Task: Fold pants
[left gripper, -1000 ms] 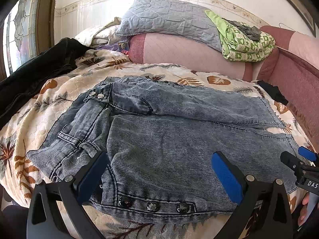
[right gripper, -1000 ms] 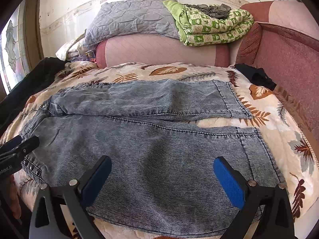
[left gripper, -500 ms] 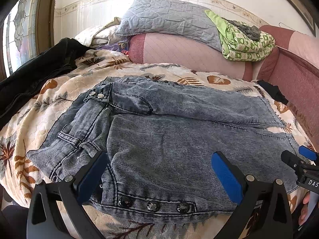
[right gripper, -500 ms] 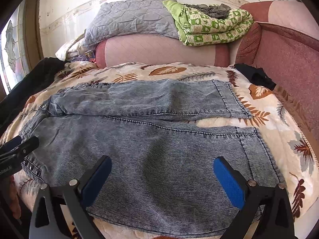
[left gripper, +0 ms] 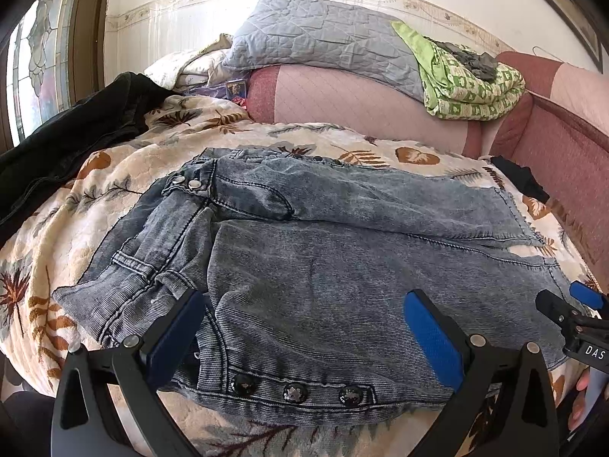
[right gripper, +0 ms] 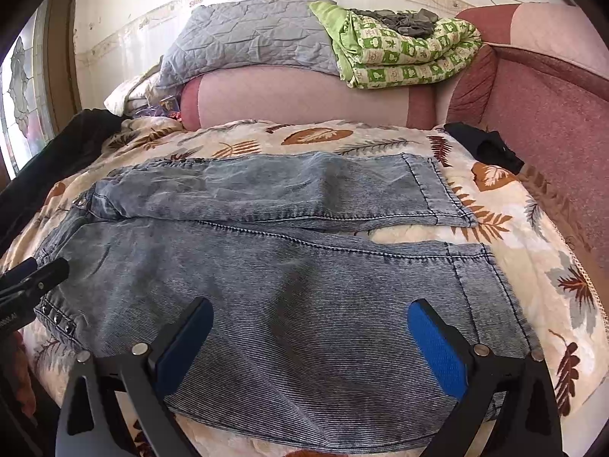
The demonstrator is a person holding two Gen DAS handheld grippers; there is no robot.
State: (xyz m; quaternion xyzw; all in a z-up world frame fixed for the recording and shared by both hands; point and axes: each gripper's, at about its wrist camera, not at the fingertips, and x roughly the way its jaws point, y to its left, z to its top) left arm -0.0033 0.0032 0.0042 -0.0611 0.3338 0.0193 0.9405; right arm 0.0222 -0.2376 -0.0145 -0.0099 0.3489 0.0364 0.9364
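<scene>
Grey-blue denim pants (left gripper: 323, 259) lie spread flat on a leaf-print blanket (left gripper: 76, 205), waistband at the left, both legs running right. In the right wrist view the pants (right gripper: 304, 285) show two legs side by side with their hems at the right. My left gripper (left gripper: 304, 327) is open and empty, low over the near waistband corner by three dark buttons (left gripper: 295, 392). My right gripper (right gripper: 310, 339) is open and empty over the near leg. Each gripper's tip shows at the edge of the other's view.
A pink sofa back (left gripper: 361, 106) carries a grey quilted pillow (left gripper: 323, 38) and a green patterned blanket (right gripper: 407, 53). A black garment (left gripper: 68, 141) lies at the left, another dark cloth (right gripper: 491, 148) by the pink armrest (right gripper: 552, 114) at the right.
Nothing has visibly changed; both grippers hold almost still over the near edge of the pants.
</scene>
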